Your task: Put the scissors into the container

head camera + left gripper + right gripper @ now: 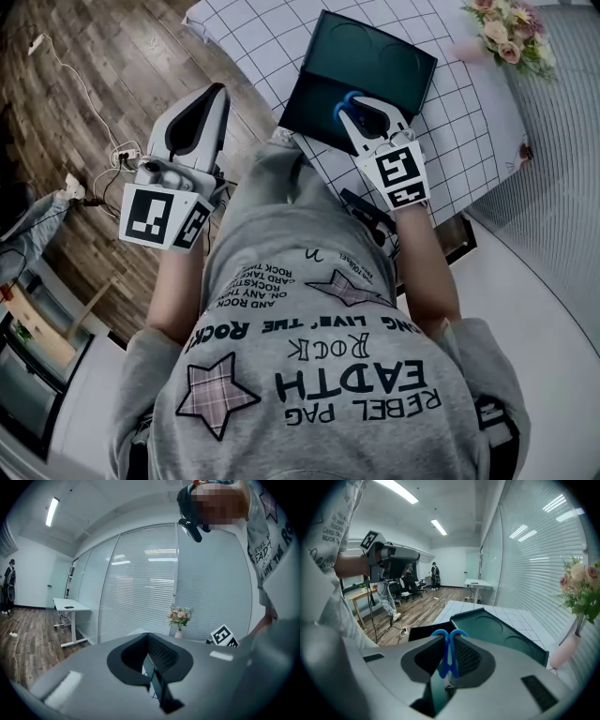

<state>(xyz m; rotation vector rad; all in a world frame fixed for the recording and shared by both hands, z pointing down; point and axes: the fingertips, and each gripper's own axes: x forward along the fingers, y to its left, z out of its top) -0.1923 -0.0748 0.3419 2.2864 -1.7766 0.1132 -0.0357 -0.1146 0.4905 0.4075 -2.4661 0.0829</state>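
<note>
Lying just ahead of and below the jaws of the right gripper (449, 638), a dark green rectangular tray-like container (497, 630) with a raised rim is seen. Its floor, marked with two shallow round recesses, is bare, and the way down to it from the jaw tips is open. A table under a white grid-patterned cloth (469, 122) extends beyond the container and to the right of the jaws. A pale vase of pink flowers (579, 590) stands well to their right, apart from the container. The blue-handled scissors (449, 660) are clenched upright between the right jaws, their two handle loops showing at the tips. The left gripper (146, 639) is held well to the left, over wooden floor (112, 56), its jaws pressed together and empty.
</note>
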